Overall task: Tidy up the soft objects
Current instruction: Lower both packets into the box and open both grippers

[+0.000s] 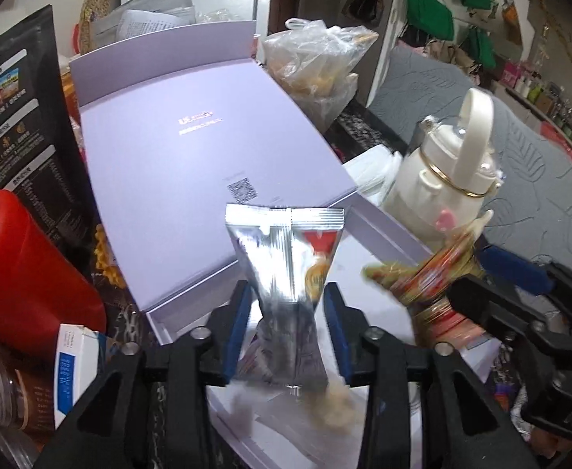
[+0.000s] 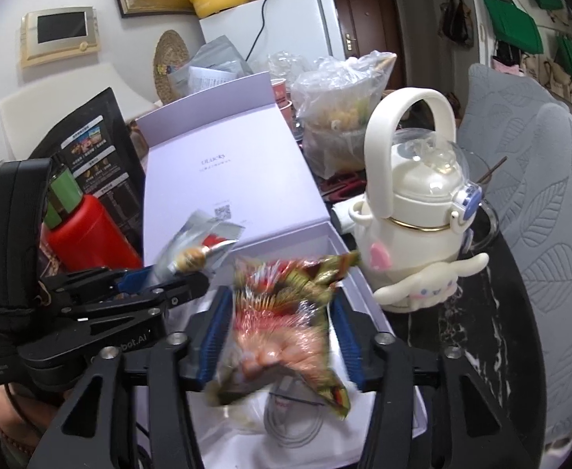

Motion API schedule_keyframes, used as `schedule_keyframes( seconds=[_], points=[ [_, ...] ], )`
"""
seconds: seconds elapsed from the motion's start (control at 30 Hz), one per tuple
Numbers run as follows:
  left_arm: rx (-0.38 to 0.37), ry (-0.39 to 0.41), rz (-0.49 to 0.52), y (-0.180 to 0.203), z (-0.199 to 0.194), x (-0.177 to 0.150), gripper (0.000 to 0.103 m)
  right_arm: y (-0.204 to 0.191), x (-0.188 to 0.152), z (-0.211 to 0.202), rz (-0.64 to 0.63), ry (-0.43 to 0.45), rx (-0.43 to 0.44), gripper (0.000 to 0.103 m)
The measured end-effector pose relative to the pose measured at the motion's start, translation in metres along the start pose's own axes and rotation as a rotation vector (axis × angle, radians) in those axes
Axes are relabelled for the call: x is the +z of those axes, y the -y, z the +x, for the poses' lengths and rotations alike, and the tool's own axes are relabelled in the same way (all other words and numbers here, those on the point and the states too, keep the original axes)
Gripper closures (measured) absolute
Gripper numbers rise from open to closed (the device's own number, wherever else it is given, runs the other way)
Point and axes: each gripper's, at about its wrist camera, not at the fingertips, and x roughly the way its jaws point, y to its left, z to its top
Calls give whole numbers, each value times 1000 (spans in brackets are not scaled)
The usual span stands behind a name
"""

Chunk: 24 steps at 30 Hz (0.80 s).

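Centrally in the left wrist view, the left gripper [image 1: 286,324] pinches a silver packet [image 1: 286,269] between its blue pads, above the open lilac box [image 1: 192,148]. Low in the right wrist view, the right gripper [image 2: 282,332] clasps a blurred red-and-green snack bag [image 2: 282,312] over the box's tray [image 2: 364,301]. A white kettle [image 2: 415,211] stands just right of it.

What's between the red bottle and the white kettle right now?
In the right wrist view, the open lilac box lies between red bottle and white kettle, with both held packets over its tray.
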Motion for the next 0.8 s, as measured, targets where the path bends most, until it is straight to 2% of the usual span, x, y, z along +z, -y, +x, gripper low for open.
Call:
schedule_keyframes(
  seconds=[0.07, 0.13, 0.37, 0.47, 0.53, 0.8],
  points=[
    [15, 2, 4, 1, 0, 0, 49, -1, 0, -2, -13, 10, -20, 40],
    [32, 9, 9, 2, -2, 0, 33, -1, 1, -3, -16, 14, -36, 38],
    [33, 12, 16, 5, -10, -1, 33, 0, 2, -14, -12, 37, -78, 37],
    [34, 53, 28, 9, -25, -1, 33, -4, 1, -23, -23, 58, -105, 37],
    [45, 76, 34, 11, -33, -1, 33, -7, 1, -30, -23, 72, -105, 33],
    [53, 146, 48, 18, -72, -1, 33, -14, -1, -57, -11, 96, -108, 33]
  ],
)
